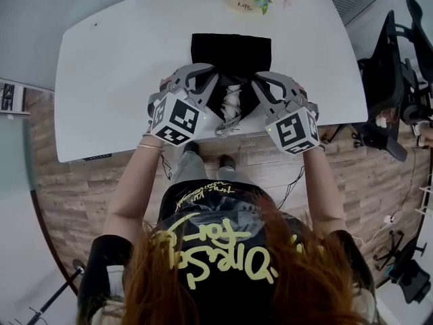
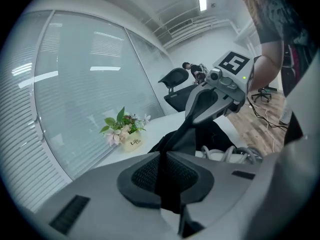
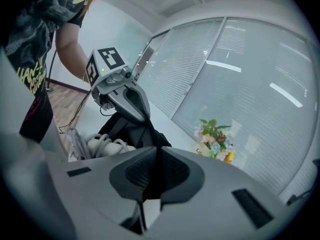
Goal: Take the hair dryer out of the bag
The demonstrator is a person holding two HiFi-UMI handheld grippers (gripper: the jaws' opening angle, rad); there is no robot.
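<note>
1. Your left gripper (image 2: 162, 176) and right gripper (image 3: 150, 179) are each pressed together on a fold of the rim of the bag (image 1: 230, 49), spreading its mouth at the near edge of the table (image 1: 108, 80).
2. The dryer (image 1: 232, 101) lies inside that opening, pale, with its cord (image 3: 76, 136) looped around it.
3. Expect limp cloth that sags once you let go. The dryer is likely rigid, smooth and fairly heavy.
4. Take it by the handle or barrel, not the cord, which would probably unwind and slip.
</note>
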